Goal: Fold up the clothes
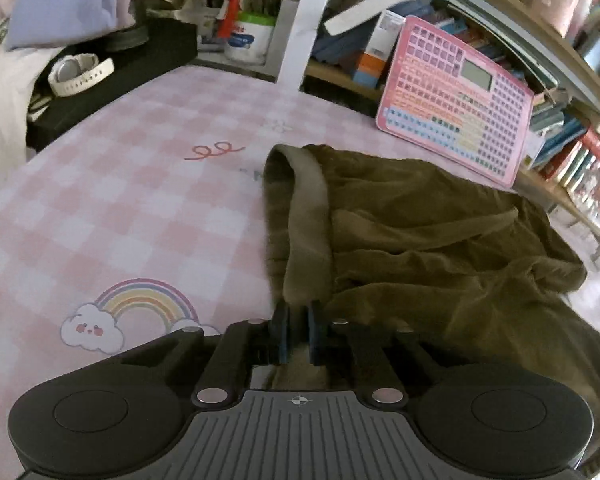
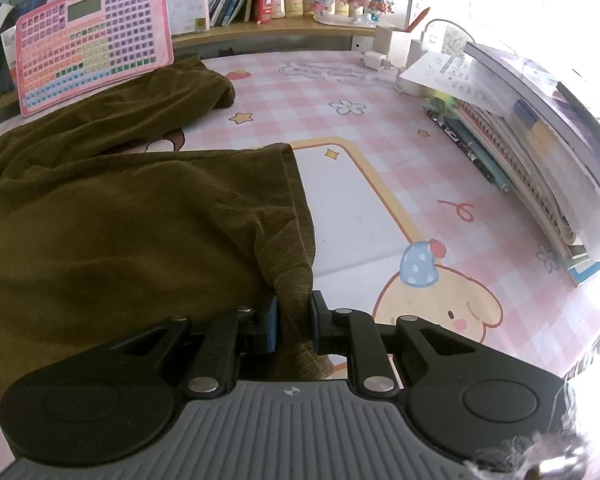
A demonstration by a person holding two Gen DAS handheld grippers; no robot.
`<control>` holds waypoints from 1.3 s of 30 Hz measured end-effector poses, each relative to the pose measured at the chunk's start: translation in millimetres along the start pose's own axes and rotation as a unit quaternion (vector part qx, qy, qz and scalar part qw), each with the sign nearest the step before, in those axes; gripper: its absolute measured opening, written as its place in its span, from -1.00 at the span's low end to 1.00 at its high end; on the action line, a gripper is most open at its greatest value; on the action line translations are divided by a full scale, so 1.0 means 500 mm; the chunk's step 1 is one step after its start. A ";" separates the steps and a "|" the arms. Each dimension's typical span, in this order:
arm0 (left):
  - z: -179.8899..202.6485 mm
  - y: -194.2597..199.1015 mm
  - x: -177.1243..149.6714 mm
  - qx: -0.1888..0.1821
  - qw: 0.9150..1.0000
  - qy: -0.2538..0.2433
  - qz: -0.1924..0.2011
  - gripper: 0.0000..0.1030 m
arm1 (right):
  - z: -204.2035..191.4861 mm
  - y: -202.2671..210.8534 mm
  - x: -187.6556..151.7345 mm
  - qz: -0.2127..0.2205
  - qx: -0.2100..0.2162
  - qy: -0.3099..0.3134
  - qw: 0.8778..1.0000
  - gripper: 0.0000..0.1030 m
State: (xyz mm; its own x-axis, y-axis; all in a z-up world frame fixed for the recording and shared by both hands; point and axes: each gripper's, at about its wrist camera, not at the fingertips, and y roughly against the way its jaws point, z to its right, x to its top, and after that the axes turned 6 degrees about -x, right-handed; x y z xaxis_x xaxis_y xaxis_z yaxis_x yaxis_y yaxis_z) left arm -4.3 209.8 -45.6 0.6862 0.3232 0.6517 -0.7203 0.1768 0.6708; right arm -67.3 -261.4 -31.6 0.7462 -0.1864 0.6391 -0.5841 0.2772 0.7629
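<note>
Olive-brown corduroy garment (image 1: 440, 248) (image 2: 120, 216): lay rumpled on the pink checked cartoon-print surface (image 1: 120, 200) (image 2: 380, 184), spread from 12 to 3 o'clock of the left tongs (image 1: 299, 332) and from 9 to 12 o'clock of the right tongs (image 2: 293, 322).

Left tongs: clamped on a paler ribbed band at the garment's edge. Right tongs: clamped on a ribbed hem corner.

Pink rectangular button-grid toy tablet (image 1: 456, 100) (image 2: 94, 36): leaned against the bookshelf at the surface's far edge, its lower edge just beside the garment.

White wristwatch (image 1: 78, 74): on a black box (image 1: 112, 76), at 10 o'clock in the left view, well apart from the garment.

White jar of pens and brushes (image 1: 248, 36): at 12 o'clock in the left view, beyond the surface.

Leaning stack of books and notebooks (image 2: 540, 152): at 2 o'clock in the right view, well apart from the garment.
</note>
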 end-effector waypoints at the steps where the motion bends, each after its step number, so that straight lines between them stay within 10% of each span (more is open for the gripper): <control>1: -0.004 0.002 0.001 0.004 1.000 0.000 0.001 -0.84 | -0.001 0.000 0.000 0.000 -0.001 0.000 1.000 -0.70; 14: -0.035 0.022 0.007 0.020 1.000 -0.003 0.008 -0.68 | -0.030 0.001 0.003 0.009 0.012 0.031 0.999 -0.66; 26: 0.075 0.091 -0.024 -0.052 0.996 -0.041 0.066 -0.28 | -0.012 -0.009 0.013 0.006 0.022 0.052 0.998 -0.64; 39: 0.248 0.031 -0.094 0.004 0.999 -0.001 0.032 0.23 | 0.091 -0.040 0.104 -0.025 0.169 0.015 0.985 -0.30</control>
State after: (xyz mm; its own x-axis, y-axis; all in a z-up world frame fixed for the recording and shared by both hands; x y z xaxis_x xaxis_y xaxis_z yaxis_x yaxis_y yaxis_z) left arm -35.3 81.9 -21.9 0.6395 0.3309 0.6940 -0.7616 0.1493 0.6306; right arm -31.5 -319.6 -9.3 0.7833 -0.1618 0.6002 -0.6151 -0.0620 0.7860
